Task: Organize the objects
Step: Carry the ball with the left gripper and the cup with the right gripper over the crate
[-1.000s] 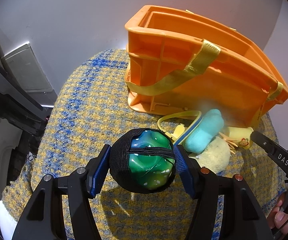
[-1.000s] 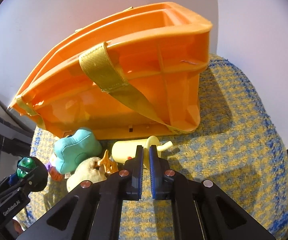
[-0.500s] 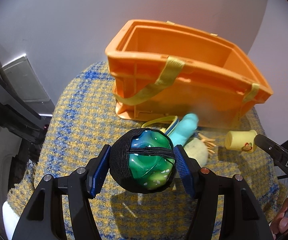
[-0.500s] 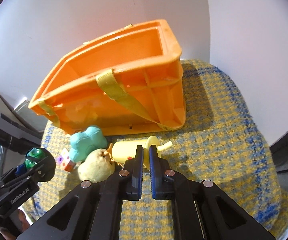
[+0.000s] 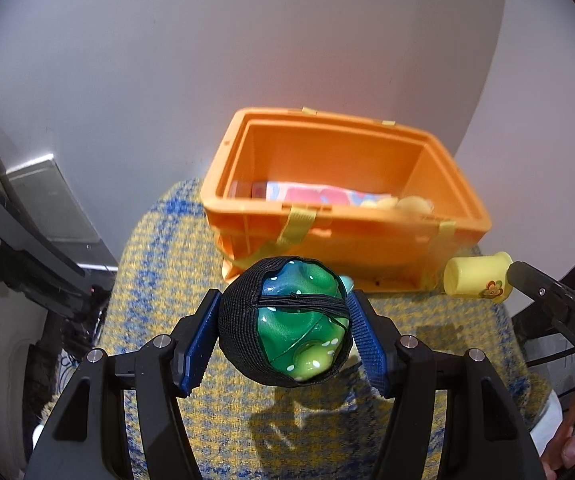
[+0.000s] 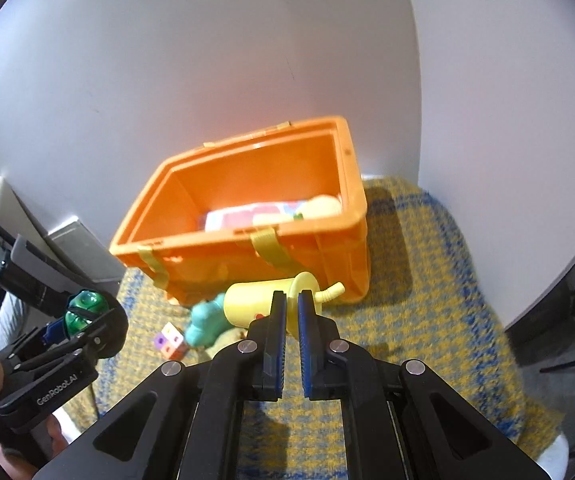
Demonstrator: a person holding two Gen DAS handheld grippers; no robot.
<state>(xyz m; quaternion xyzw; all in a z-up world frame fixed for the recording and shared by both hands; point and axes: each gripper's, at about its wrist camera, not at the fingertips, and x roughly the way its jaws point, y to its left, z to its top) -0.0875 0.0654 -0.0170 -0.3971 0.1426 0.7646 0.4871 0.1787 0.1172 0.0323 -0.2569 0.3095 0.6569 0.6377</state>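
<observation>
From the left wrist view, a green ball (image 5: pixel 301 328) in a black net sleeve is pinched between the blue pads of the left gripper (image 5: pixel 285 338) and held above the yellow-and-blue woven cushion (image 5: pixel 159 280). Beyond it, at the cushion's far edge against the wall, the orange crate (image 5: pixel 339 220) is seen open, with a pink pack and a pale round thing inside. A yellow cup (image 5: pixel 477 284) is seen at the crate's near right corner, at the tip of the right gripper.

From the right wrist view, the right gripper (image 6: pixel 292 312) is pressed nearly together on the rim of the yellow cup (image 6: pixel 259 302), which is lifted clear of the cushion. A teal plush toy (image 6: pixel 205 322) and a small coloured cube (image 6: pixel 169 340) are left lying near the crate's front wall.

The carrying step is judged to be in hand. Next, both loads should be brought over the crate's rim and released inside.
</observation>
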